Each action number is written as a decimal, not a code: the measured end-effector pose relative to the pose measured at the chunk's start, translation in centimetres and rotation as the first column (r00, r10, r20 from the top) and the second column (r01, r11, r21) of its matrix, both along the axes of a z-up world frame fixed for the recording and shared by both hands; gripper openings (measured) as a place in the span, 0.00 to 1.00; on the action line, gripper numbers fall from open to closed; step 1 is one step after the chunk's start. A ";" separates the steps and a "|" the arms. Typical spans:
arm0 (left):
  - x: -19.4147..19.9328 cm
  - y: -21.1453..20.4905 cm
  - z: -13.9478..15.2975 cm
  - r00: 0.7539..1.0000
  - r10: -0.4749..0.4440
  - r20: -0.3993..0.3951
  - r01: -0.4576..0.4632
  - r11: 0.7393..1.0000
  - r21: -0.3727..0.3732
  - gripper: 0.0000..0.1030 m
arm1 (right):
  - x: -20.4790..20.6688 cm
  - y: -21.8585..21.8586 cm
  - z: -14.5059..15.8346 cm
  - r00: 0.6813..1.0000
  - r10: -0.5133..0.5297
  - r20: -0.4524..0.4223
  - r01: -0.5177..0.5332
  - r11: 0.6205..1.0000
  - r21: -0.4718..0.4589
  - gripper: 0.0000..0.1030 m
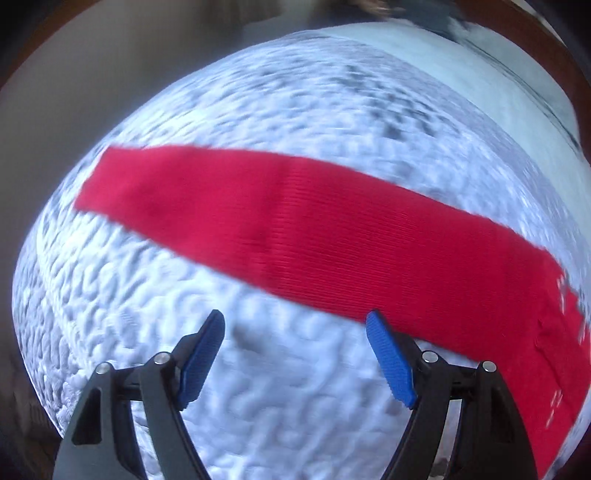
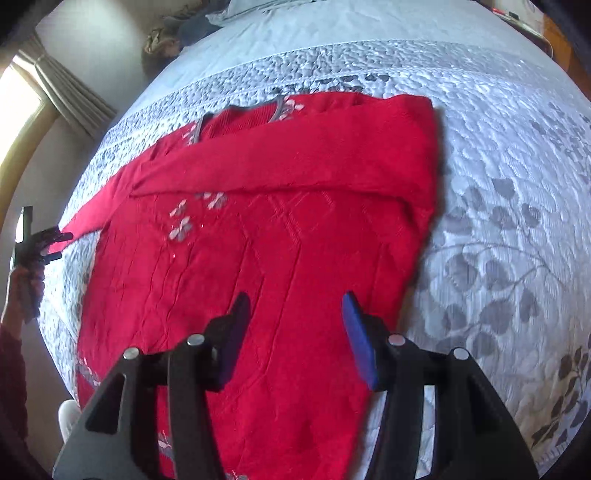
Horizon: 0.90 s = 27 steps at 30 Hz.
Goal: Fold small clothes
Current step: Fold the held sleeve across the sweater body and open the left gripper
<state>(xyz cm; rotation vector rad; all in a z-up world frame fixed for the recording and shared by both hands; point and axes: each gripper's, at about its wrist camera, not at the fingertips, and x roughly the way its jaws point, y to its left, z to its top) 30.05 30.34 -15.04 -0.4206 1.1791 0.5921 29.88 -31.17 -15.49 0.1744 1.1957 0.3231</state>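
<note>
A red knit sweater (image 2: 258, 258) with pale flower embroidery lies flat on the quilted bed (image 2: 498, 166). One sleeve (image 2: 295, 158) is folded across its chest. The other sleeve (image 1: 295, 218) stretches out straight over the quilt (image 1: 277, 387). My left gripper (image 1: 294, 317) stands open just short of that sleeve, with only quilt between its blue pads; its right pad (image 1: 388, 354) sits at the sleeve's edge. Far left in the right wrist view, the left gripper (image 2: 40, 243) is by the sleeve's cuff. My right gripper (image 2: 296, 299) hangs open over the sweater's lower body, holding nothing.
A person's hand (image 2: 22, 295) holds the left gripper beyond the bed's left edge. A curtain (image 2: 70, 92) and bright window are at the far left. Pillows and dark clothing (image 2: 192, 29) lie at the bed's far end. Bare quilt spreads to the sweater's right.
</note>
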 end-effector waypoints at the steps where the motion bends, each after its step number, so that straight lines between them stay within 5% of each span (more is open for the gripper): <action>1: -0.3 1.1 -0.1 1.000 0.031 0.004 -0.031 0.999 -0.022 0.77 | -0.2 0.5 -0.2 1.000 0.007 0.002 -0.007 1.000 -0.020 0.51; 5: -0.7 4.5 -0.8 0.991 0.123 0.053 -0.116 0.985 -0.124 0.75 | -0.1 1.5 -1.3 0.999 0.015 -0.031 -0.016 1.000 -0.012 0.52; 11: 1.7 6.2 -1.3 0.987 0.144 0.077 -0.137 0.987 -0.087 0.75 | 0.3 1.9 -1.7 0.999 0.015 -0.044 -0.016 1.000 -0.022 0.52; 13: 2.3 6.5 -1.3 0.985 0.150 0.080 -0.146 0.988 -0.055 0.66 | 0.3 1.8 -1.7 0.999 0.008 -0.045 -0.009 1.000 -0.022 0.52; 18: 3.0 7.6 -0.6 0.973 0.171 0.158 -0.162 0.984 -0.071 0.14 | 0.3 1.8 -2.0 0.999 0.012 -0.044 -0.014 0.999 -0.041 0.53; 22: 3.3 6.2 1.5 0.953 0.145 0.265 -0.122 0.988 -0.099 0.10 | 0.0 2.0 -2.0 0.999 0.024 -0.029 -0.026 0.998 -0.060 0.53; 27: 5.2 0.3 5.2 0.931 -0.011 0.365 0.047 0.995 -0.089 0.09 | -0.5 1.6 -1.9 1.000 0.024 -0.020 -0.025 0.998 -0.063 0.53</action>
